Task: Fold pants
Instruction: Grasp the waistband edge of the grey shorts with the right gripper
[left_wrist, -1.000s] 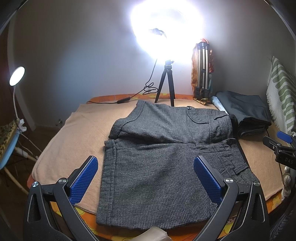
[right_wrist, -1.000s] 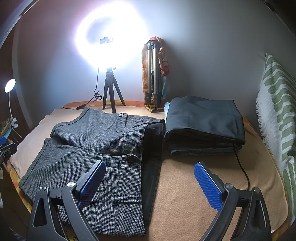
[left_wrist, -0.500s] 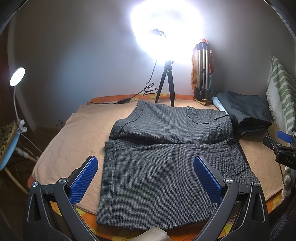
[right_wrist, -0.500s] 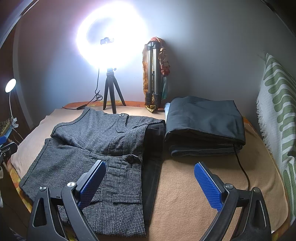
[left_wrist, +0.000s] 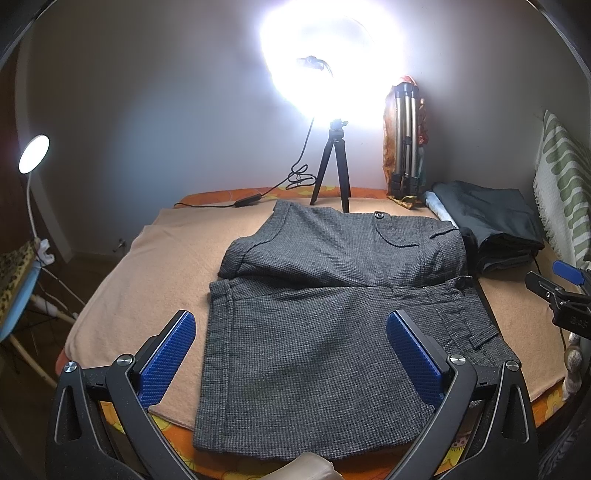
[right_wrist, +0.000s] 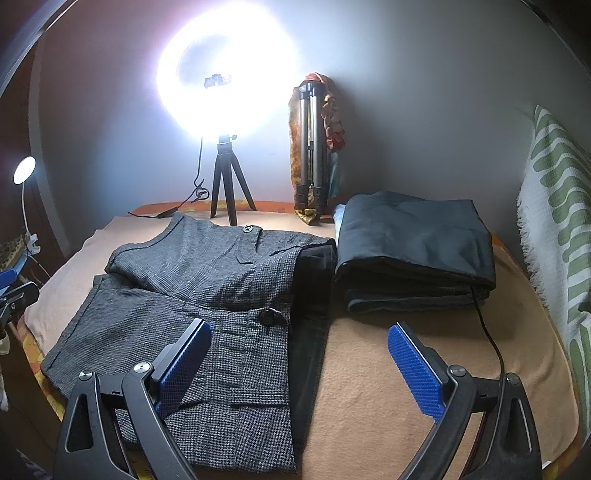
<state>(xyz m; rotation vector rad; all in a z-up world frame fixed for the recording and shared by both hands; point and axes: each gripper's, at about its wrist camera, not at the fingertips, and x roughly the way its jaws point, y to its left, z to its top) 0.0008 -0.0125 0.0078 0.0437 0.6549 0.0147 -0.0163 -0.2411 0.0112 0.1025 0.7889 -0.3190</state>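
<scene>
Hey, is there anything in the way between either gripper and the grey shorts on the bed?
Nothing visible blocks either one. The left hand-held gripper hangs open over the near leg of the grey shorts, and the right hand-held gripper is open above their waistband end. The folded dark pile lies beside the shorts, off to the right.

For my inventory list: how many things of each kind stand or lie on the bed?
Grey shorts: 1
Folded dark clothes pile: 1
Ring light on tripod: 1
Folded tripod: 1
Total: 4
</scene>
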